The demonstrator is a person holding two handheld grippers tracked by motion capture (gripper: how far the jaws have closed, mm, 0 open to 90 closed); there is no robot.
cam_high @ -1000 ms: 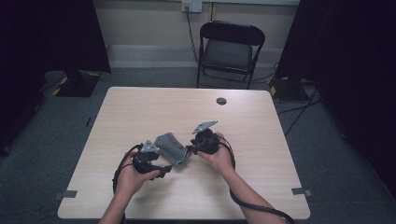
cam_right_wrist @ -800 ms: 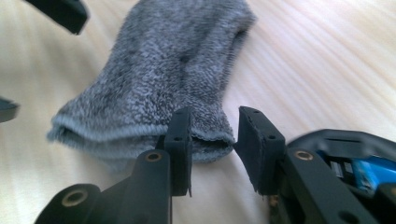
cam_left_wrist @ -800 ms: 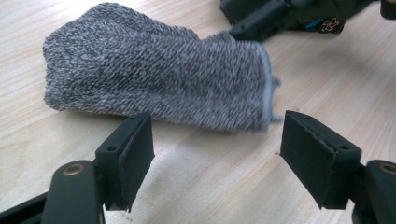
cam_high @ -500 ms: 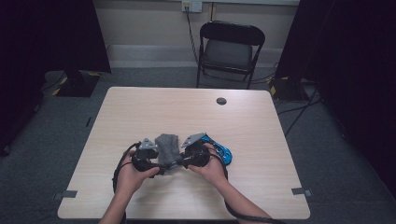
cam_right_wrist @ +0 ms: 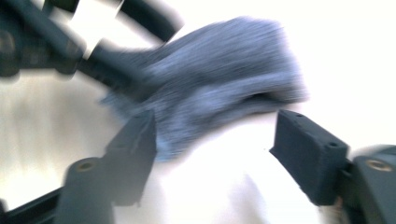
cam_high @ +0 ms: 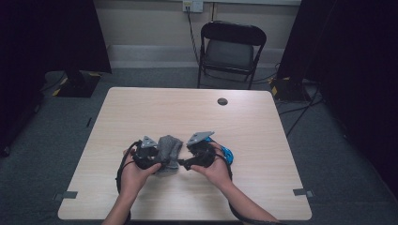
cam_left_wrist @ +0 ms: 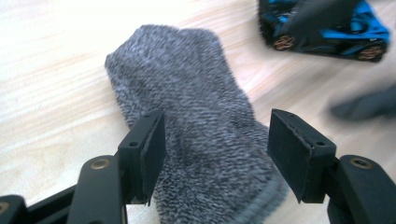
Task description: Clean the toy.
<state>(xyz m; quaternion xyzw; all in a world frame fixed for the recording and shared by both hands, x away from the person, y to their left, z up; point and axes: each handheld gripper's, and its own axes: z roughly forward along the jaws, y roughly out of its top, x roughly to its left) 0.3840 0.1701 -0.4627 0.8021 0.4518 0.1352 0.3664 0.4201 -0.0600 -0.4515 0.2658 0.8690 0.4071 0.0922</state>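
A grey sock (cam_high: 167, 150) lies on the counter (cam_high: 141, 112) near its front edge, and everything else sits around it. The left claw (cam_high: 159, 164) rests at the sock's left side, held in the person's left hand (cam_high: 133, 174); in the left gripper view its jaws stand apart, one on each side of the sock (cam_left_wrist: 201, 130), with the fabric between them but not pinched. The right claw (cam_high: 182, 164) sits at the sock's right side, held in the right hand (cam_high: 217, 169); in the right gripper view, which is blurred, its jaws also stand apart, with the sock (cam_right_wrist: 210, 88) just ahead of them and the other gripper's dark frame beyond it. A blue and black toy car (cam_left_wrist: 324, 30) stands on the counter to the right of the sock, just behind the right hand in the high view (cam_high: 227, 153). Far beyond the sock, near the counter's back edge, is a small dark round spot (cam_high: 222, 101), and behind the counter stands a folding chair (cam_high: 230, 51).
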